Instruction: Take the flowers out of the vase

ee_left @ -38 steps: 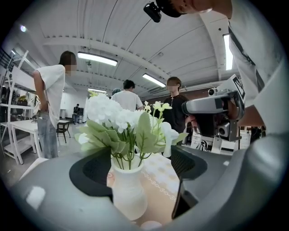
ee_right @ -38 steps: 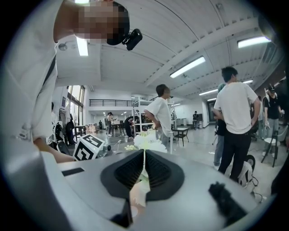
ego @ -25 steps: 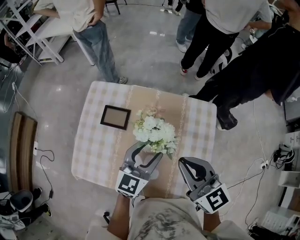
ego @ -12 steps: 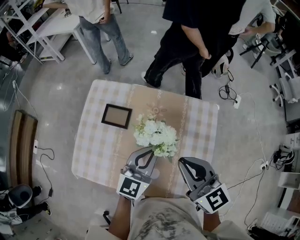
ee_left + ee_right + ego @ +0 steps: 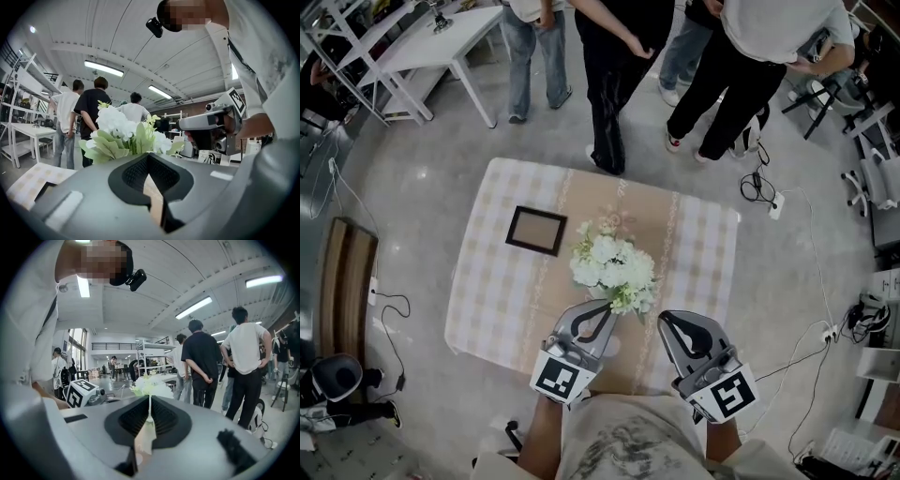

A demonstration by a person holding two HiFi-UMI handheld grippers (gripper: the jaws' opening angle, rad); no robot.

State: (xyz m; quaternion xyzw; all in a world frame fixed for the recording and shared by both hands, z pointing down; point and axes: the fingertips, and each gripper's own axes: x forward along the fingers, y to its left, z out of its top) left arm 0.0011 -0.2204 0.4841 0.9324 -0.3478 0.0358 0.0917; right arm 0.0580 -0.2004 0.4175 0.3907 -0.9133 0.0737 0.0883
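my left gripper [image 5: 606,309]: closed, tips right under the near side of the white flowers [image 5: 614,262]; I can't tell if it pinches them | my right gripper [image 5: 666,321]: closed, empty, near the flowers' right | flowers: standing mid desk [image 5: 502,300], right of a dark picture frame [image 5: 534,231] | people [image 5: 609,66] stand beyond the desk

- The floor [image 5: 422,187] is grey and shiny.
- A white table [image 5: 441,42] stands at the upper left of the head view.
- A small table with a checked cloth [image 5: 487,291] sits in the middle.
- Black cables [image 5: 757,185] lie on the floor at the right.
- Long lights [image 5: 104,68] shine on the white ceiling [image 5: 140,42].
- Tall white shelves [image 5: 150,350] stand far back.
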